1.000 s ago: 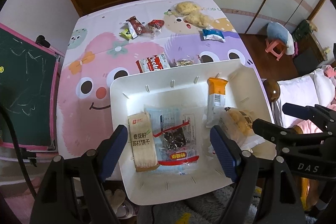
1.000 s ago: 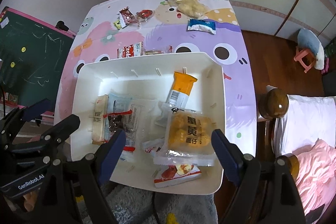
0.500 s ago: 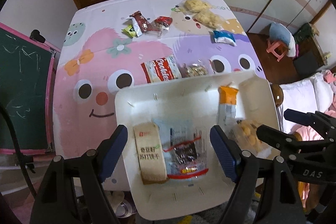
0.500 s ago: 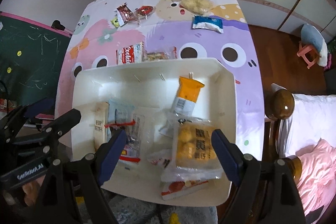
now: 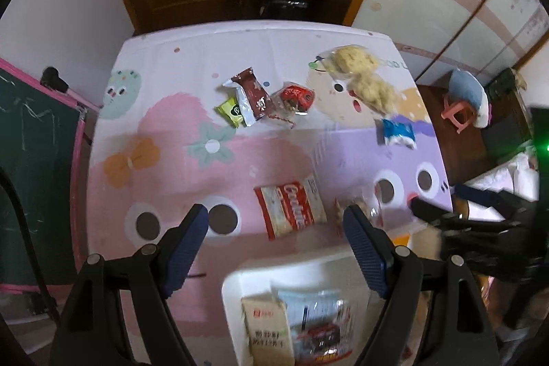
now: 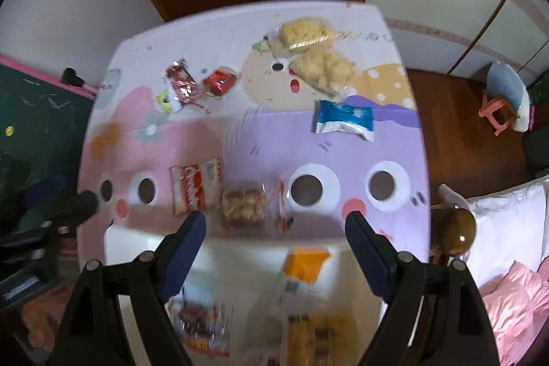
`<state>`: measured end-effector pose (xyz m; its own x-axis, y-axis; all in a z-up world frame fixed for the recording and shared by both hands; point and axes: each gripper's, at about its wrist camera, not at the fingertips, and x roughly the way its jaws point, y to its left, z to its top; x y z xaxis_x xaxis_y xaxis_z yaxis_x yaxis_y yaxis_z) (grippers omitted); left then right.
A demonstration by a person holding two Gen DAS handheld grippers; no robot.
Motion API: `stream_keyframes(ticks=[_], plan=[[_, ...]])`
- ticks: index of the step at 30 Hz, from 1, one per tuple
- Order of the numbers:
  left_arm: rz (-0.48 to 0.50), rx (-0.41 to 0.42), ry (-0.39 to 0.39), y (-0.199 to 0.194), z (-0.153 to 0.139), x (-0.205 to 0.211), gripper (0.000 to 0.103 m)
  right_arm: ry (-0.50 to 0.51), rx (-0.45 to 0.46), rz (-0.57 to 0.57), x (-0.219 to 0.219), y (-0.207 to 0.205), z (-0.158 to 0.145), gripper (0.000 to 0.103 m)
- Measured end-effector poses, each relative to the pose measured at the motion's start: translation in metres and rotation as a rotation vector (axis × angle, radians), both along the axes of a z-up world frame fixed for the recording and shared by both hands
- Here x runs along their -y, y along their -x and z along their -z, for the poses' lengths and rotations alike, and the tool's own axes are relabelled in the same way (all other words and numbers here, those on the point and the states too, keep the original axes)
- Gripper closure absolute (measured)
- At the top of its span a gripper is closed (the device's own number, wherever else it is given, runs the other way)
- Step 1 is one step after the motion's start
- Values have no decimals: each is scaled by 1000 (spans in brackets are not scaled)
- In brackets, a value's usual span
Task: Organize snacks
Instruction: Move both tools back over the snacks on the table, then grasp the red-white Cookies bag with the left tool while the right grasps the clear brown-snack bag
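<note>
1. Left wrist view: the left gripper (image 5: 276, 240) is seen spread wide with nothing between its pads; the white tray (image 5: 240, 283) is located at 6 o'clock, with packets inside; a red-and-white cookie packet (image 5: 291, 211) lies on the cartoon-print table cover (image 5: 164, 132) just beyond the tray rim; a brown wrapper (image 5: 252, 95) lies at 12 o'clock.

2. Right wrist view: the right gripper (image 6: 276, 240) is likewise held wide and empty; an orange packet (image 6: 305, 264) is seen in the blurred tray (image 6: 130, 239) at 6 o'clock; a blue-and-white packet (image 6: 344, 119) lies at 1 o'clock.
</note>
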<state>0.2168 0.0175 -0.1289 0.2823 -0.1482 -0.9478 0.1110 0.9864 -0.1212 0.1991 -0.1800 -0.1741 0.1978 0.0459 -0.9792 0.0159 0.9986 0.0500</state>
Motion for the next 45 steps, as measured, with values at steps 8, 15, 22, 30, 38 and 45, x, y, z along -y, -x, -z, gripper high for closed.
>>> stream_keyframes(ticks=[8,15,22,30,38,45], plan=[[-76,-133,63,-30,58,-3,23,-12,-223,-29,-15,-31,89,19],[-102,-187,55,-44,85,2,23,-49,-327,-22,-26,-36,124,19],[-74,-234,34,-52,106,21,23,-138,-350,-29,-29,-31,132,68],[-58,-312,-9,-57,131,44,23,-67,-286,63,3,-26,119,68],[-105,-433,-19,-60,164,57,23,-65,-246,89,16,-21,104,69],[-151,-421,-43,-57,168,53,40,-78,-232,80,12,-18,95,71]])
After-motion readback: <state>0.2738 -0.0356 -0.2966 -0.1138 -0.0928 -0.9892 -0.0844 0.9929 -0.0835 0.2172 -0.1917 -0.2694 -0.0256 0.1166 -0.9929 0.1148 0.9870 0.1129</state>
